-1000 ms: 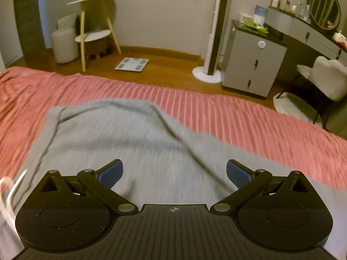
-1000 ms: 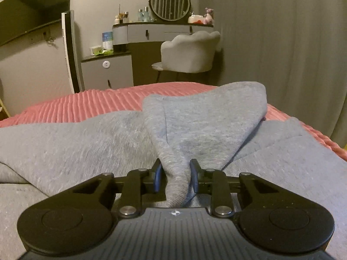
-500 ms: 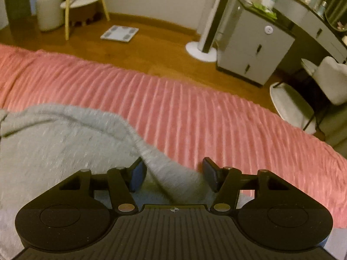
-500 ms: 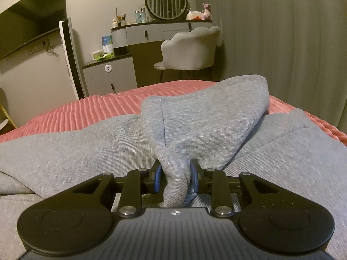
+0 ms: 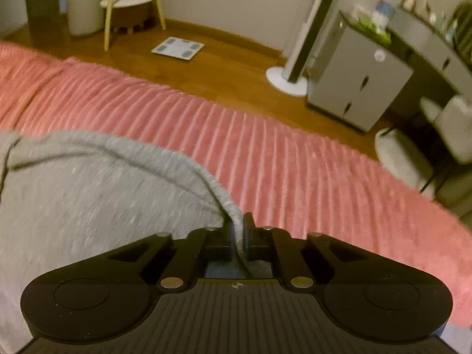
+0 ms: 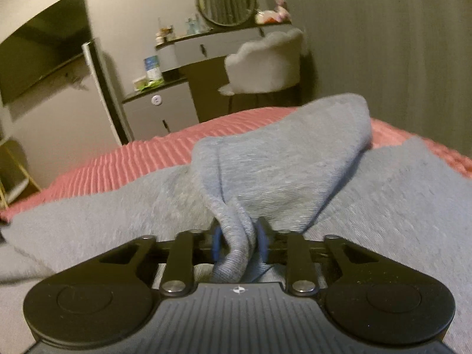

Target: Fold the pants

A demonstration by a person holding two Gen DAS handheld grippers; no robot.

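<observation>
Right wrist view. The black two-finger right gripper (image 6: 239, 240), whose jaws have just been closing, pinches a bunched fold of the grey knit pants (image 6: 295, 165) between its blue pads (image 6: 217, 242). The fold rises from the gripper into a raised peak. The pants lie spread on a pink ribbed bedspread (image 6: 132, 162). Beyond stand a grey drawer cabinet (image 6: 159, 115), a white upholstered chair (image 6: 265, 65) and a round mirror (image 6: 226, 1).

My dim, warm-lit bedroom: a pink ribbed bedspread (image 5: 265, 153), wooden floor (image 5: 224, 67) with a bathroom scale (image 5: 178, 48), a tall tower fan (image 5: 306, 29), grey drawer cabinet (image 5: 358, 88), vanity with round mirror (image 6: 226, 1), pale upholstered chair (image 6: 265, 65).
</observation>
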